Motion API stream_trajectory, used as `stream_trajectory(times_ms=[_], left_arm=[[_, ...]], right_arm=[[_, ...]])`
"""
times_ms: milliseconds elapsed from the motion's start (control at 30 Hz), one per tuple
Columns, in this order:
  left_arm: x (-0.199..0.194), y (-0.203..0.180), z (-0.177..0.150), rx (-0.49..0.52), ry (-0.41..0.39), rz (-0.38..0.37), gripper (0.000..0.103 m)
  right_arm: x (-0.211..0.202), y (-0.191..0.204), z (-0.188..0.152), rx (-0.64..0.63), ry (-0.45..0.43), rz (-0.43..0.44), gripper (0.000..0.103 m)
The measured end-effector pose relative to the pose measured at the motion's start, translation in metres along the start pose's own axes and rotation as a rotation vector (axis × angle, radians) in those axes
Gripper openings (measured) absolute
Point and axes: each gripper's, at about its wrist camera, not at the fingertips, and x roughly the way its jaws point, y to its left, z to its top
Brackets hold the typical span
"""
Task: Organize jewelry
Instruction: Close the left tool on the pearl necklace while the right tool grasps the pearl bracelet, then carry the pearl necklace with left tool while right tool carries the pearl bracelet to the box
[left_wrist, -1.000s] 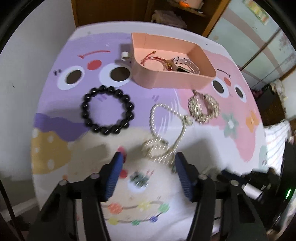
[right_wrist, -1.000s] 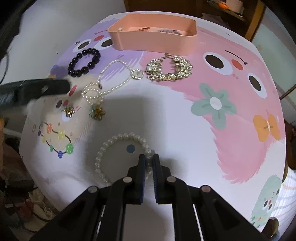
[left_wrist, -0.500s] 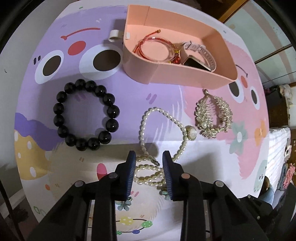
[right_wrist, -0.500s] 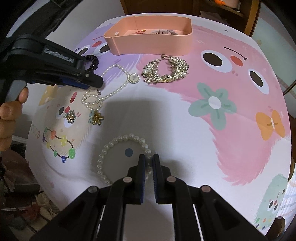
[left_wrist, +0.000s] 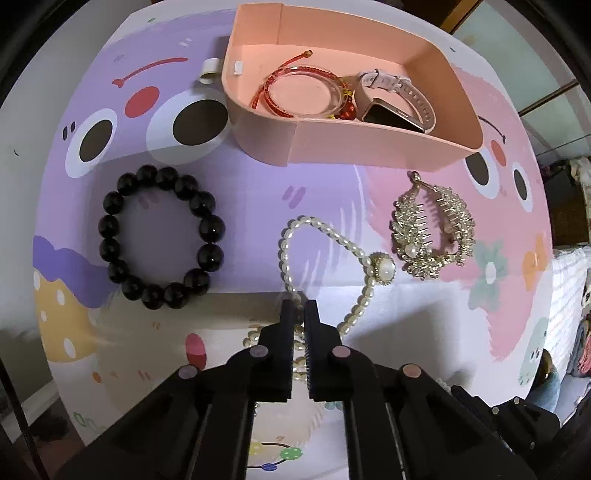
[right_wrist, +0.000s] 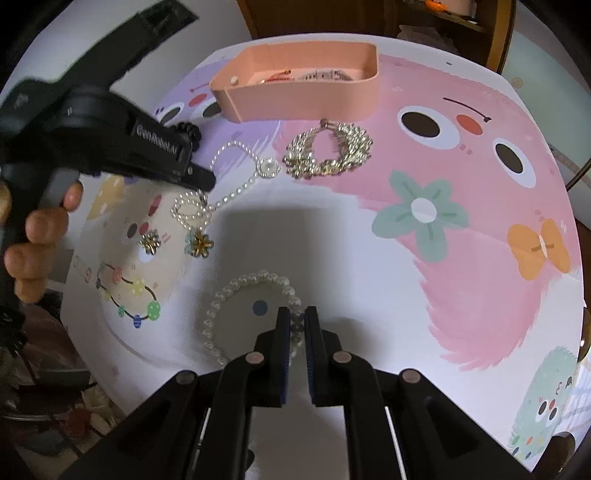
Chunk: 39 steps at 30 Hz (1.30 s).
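Note:
A pearl necklace (left_wrist: 320, 229) with a round pendant lies on the mat in front of the pink tray (left_wrist: 369, 147). My left gripper (left_wrist: 299, 308) is shut on the necklace's near strand; it also shows in the right wrist view (right_wrist: 201, 181). The tray holds a red bracelet (left_wrist: 303, 88) and a watch (left_wrist: 395, 99). My right gripper (right_wrist: 297, 317) is shut on a pearl bracelet (right_wrist: 225, 299) at the mat's near edge. A black bead bracelet (left_wrist: 160, 236) lies left, a gold hair claw (left_wrist: 432, 229) right.
Two small flower earrings (right_wrist: 199, 243) lie on the mat near the necklace's coiled end. A white ring (left_wrist: 210, 70) sits left of the tray. A wooden cabinet (right_wrist: 369, 18) stands behind the table. The tray shows in the right wrist view too (right_wrist: 295, 99).
My left gripper moved forward over the necklace and closed from wide open to shut on its strand. The right gripper stayed shut on the pearl bracelet.

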Motion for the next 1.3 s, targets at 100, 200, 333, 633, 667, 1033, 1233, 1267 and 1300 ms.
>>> stream_trajectory(times_ms=[100,200,333,633,667,1033,1233,1267,1300], left_arm=[[-0.007,0.003,-0.005,-0.013,-0.032,-0.012,0.003],[-0.024,0.007,-0.016,-0.013,-0.071,-0.048,0.003],[-0.062,0.005,-0.023,0.007,-0.146,-0.088,0.003],[-0.163,0.002,-0.027,0.054,-0.311,-0.157,0.003],[-0.174,0.000,-0.027,0.063,-0.332,-0.163,0.003],[-0.272,-0.004,-0.005,0.098,-0.499,-0.179,0.003],[-0.293,-0.003,0.023,0.078,-0.562,-0.143,0.003],[-0.292,-0.003,0.028,0.072,-0.563,-0.139,0.003],[-0.289,-0.001,0.037,0.063,-0.561,-0.134,0.003]], right_arm=[[-0.008,-0.005,-0.001,0.011,-0.015,0.011,0.007],[-0.016,-0.007,0.000,0.018,-0.030,0.017,0.007],[-0.032,-0.008,0.005,0.024,-0.062,0.026,0.007],[-0.090,-0.002,0.038,0.007,-0.205,0.011,0.007],[-0.099,-0.002,0.044,0.005,-0.227,0.008,0.007],[-0.160,0.006,0.114,-0.003,-0.395,-0.023,0.007],[-0.157,0.004,0.151,0.006,-0.407,-0.028,0.007],[-0.154,0.003,0.157,0.009,-0.403,-0.029,0.007],[-0.149,0.001,0.164,0.015,-0.398,-0.029,0.007]])
